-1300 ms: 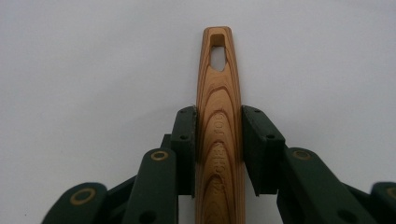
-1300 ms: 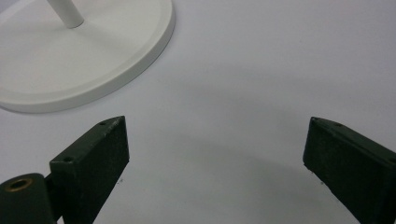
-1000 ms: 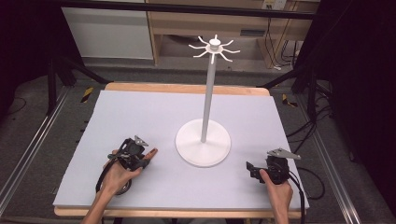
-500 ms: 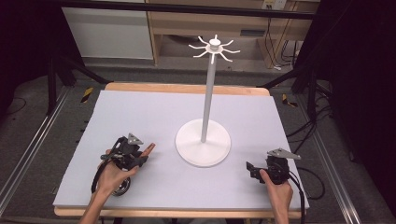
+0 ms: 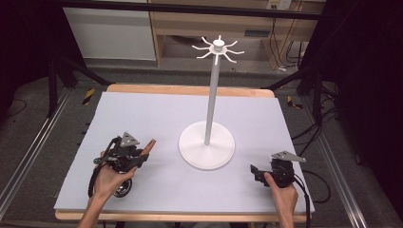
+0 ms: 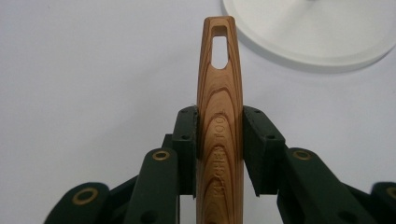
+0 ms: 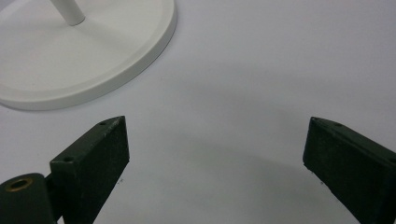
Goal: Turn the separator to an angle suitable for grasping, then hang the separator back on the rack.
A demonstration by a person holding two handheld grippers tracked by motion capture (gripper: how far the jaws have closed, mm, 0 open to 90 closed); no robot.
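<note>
A wooden utensil handle [image 6: 219, 98] with a slot hole near its tip stands between the jaws of my left gripper [image 6: 219, 135], which is shut on it; the pads press both its sides. From above, the left gripper [image 5: 138, 153] is at the mat's front left, and the wooden handle [image 5: 149, 145] points toward the white stand's round base [image 5: 207, 146]. The stand's pole carries a ring of hooks [image 5: 218, 48] at the top. My right gripper [image 7: 215, 149] stands open over the bare mat, its jaws far apart. It rests at the front right [image 5: 256, 172].
A pale grey mat [image 5: 157, 114] covers the wooden table. Cables [image 5: 309, 190] trail off the right edge. Dark frame legs and a rail flank the table, with shelving behind.
My left gripper has lifted off the mat with the wooden handle and shifted slightly right, toward the stand. The right gripper has stayed where it was.
</note>
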